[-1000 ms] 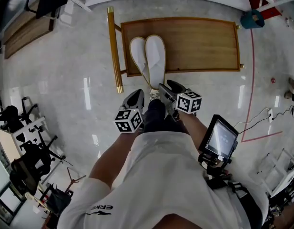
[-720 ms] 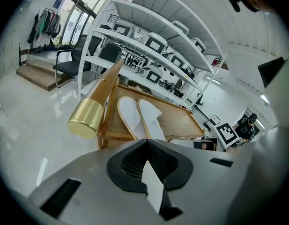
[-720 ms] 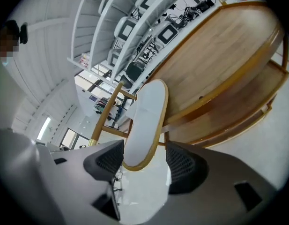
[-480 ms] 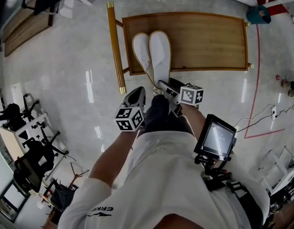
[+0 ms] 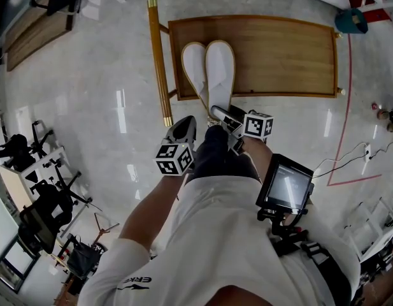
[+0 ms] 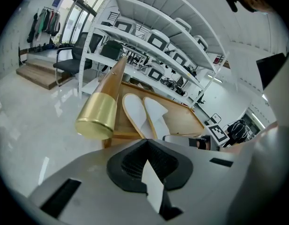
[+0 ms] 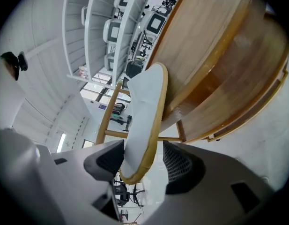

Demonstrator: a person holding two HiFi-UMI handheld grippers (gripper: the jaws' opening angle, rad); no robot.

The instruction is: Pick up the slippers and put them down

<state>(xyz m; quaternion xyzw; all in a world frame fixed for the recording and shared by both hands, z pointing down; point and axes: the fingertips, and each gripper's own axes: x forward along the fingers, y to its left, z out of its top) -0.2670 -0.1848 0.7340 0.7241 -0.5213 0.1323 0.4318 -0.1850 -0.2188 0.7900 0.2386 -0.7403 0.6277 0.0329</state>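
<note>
Two white slippers lie side by side on the left end of a low wooden bench (image 5: 279,56), the left slipper (image 5: 195,69) beside the right slipper (image 5: 220,72). My right gripper (image 5: 216,112) is at the bench's near edge. In the right gripper view its jaws stand wide around the right slipper's (image 7: 144,111) overhanging heel, and the right gripper's (image 7: 143,161) pads do not press on it. My left gripper (image 5: 183,127) hangs short of the bench with nothing held. In the left gripper view the left gripper (image 6: 146,161) has its pads together, and both slippers (image 6: 143,114) lie ahead.
A gold-capped wooden pole (image 5: 157,62) runs along the bench's left end, with its cap (image 6: 95,116) close ahead of my left gripper. A screen (image 5: 285,187) hangs at the person's right hip. White shelving (image 6: 149,32) stands behind the bench. Chairs and gear (image 5: 37,209) crowd the left floor.
My right gripper has come closer to the bench edge and the right slipper's heel, rolling a little. The left gripper has barely shifted. The slippers lie where they were.
</note>
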